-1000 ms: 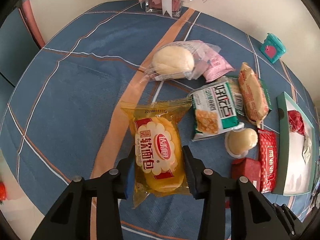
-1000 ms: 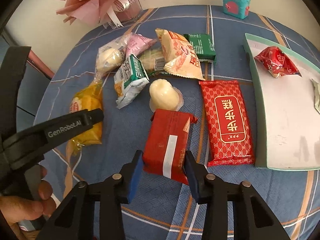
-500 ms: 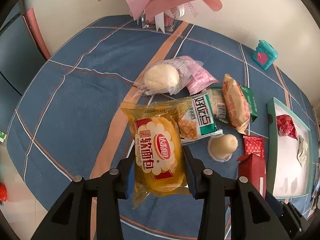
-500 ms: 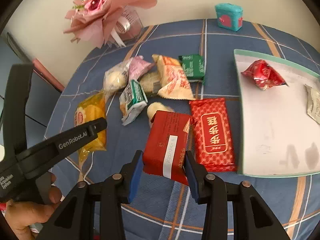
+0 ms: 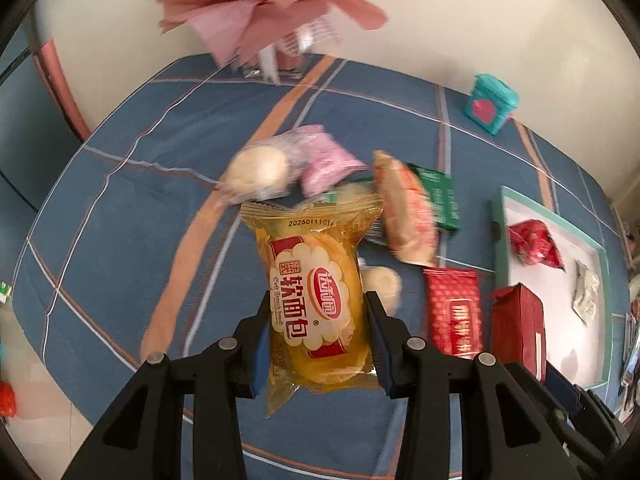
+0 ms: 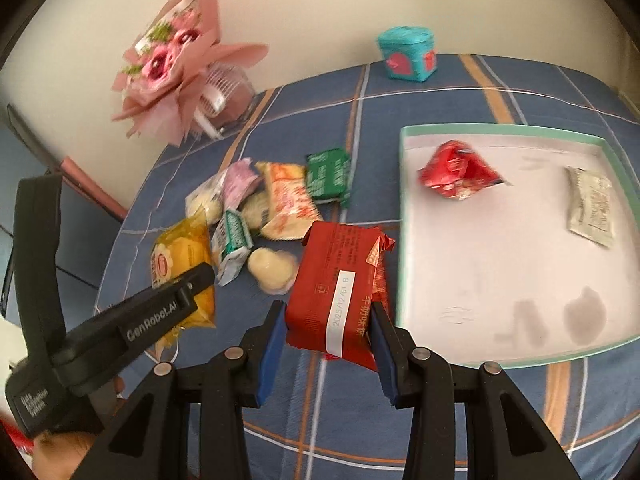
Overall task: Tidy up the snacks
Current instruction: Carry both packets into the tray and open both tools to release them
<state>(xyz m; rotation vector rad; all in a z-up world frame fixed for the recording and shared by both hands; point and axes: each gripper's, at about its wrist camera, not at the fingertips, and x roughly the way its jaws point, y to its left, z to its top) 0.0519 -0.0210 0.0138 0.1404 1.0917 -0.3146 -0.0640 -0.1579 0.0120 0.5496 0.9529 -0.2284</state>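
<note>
Now both tongs loaded for tray (image 6: 401,216) at 2 o'clock: left gripper (image 5: 318,340) clamps yellow bread pack (image 5: 316,296), right gripper (image 6: 329,338) clamps red snack pack (image 6: 336,284), both lifted clear of pile

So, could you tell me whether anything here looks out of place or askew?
The snacks left on the tablecloth lie in a jumbled, overlapping heap: the green packet is tucked under the orange-and-white packet. The tray holds only two items.

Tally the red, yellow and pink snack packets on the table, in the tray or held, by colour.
Red: 3 (held brick pack, flat packet, crumpled packet in tray)
Yellow: 1 (held bread packet)
Pink: 1 (pink packet)
Total: 5
</note>
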